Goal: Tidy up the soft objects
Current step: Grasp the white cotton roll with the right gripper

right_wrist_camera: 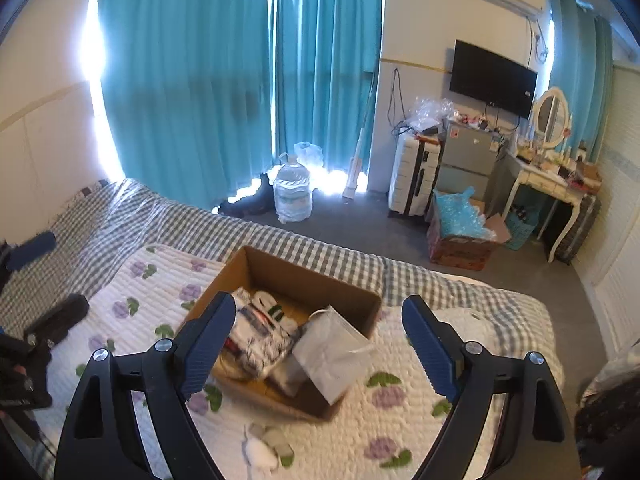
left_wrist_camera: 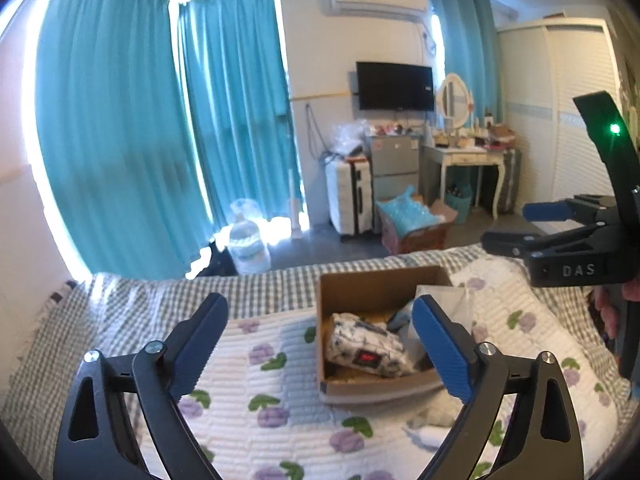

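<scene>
1. Sock (right_wrist_camera: 266, 442), a white and grey soft piece, lies loose on the quilt (right_wrist_camera: 400, 420) just outside the box (right_wrist_camera: 280, 394), on its near side, below and between the right gripper (right_wrist_camera: 320, 344) jaws.
2. Right jaws stand wide and empty; left gripper (left_wrist_camera: 320, 344) jaws likewise wide and empty.
3. Right looks nearer to the sock; in the left view it shows at (left_wrist_camera: 432, 420), near the right-hand jaw.
4. Box holds a patterned pouch (left_wrist_camera: 368, 344) and a grey bag (right_wrist_camera: 332, 356) leaning over its near wall, likely crowding the drop.
</scene>
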### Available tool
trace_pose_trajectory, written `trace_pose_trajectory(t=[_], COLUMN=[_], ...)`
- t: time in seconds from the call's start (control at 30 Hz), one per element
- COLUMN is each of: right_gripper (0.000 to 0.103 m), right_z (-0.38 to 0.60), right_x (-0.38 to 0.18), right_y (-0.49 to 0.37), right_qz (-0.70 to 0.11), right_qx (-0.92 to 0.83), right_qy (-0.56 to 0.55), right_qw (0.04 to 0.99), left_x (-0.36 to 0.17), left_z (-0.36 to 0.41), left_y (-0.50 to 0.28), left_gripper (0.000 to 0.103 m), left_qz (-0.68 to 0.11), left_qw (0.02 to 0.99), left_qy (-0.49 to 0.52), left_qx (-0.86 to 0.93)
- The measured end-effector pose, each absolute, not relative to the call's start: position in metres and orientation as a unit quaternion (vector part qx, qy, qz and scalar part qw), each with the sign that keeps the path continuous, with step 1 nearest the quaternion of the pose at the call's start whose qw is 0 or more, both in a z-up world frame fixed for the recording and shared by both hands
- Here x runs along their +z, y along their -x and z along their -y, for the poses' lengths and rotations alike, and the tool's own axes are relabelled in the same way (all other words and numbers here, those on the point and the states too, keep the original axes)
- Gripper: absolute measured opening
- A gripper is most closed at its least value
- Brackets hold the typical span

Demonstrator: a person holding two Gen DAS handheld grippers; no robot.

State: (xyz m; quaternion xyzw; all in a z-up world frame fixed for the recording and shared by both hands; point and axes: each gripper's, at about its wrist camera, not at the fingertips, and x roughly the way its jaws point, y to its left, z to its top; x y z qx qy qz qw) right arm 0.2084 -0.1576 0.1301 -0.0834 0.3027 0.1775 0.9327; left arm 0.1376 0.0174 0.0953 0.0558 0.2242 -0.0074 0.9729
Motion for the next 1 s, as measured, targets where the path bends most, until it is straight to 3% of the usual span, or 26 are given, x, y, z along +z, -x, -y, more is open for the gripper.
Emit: trace_pose_trajectory(t=[0.3,0.73,0.9,0.97,1.0], right_gripper=[0.087,0.085,0.065,0.047,0.043], right_z=[0.174,0.15,0.135,0.134,0.134], right_x=[0.1,-0.093,-0.135,-0.142,-0.145], right_y=[-0.131,-0.137,-0.146,-0.15,-0.152], right_qz=[-0.303,-0.433,-0.47,-0.479,-0.483], right_qx=[0.175,0.19,0.183,0.191,0.194], right_qy=[0.102,0.07,0.086,0.075,0.072], right_qw=[0.931,0.878,0.859,0.853,0.851], left_x=[0.056,-0.085,-0.126,-0.13,-0.13], left_z=[-0.022,-0.029,-0.03,-0.029,-0.028], left_y=[-0.099,-0.123,-0.129,-0.13,-0.129], left_gripper=[0.103,0.103,0.103,0.103,0.103], left_qz=[-0.24,-0.336,-0.385,-0.393,-0.392], left_qw=[0.97,0.942,0.923,0.919,0.92], left_qy=[-0.04,0.001,-0.011,-0.015,-0.017], left_qx=[-0.008,0.014,0.016,0.013,0.013])
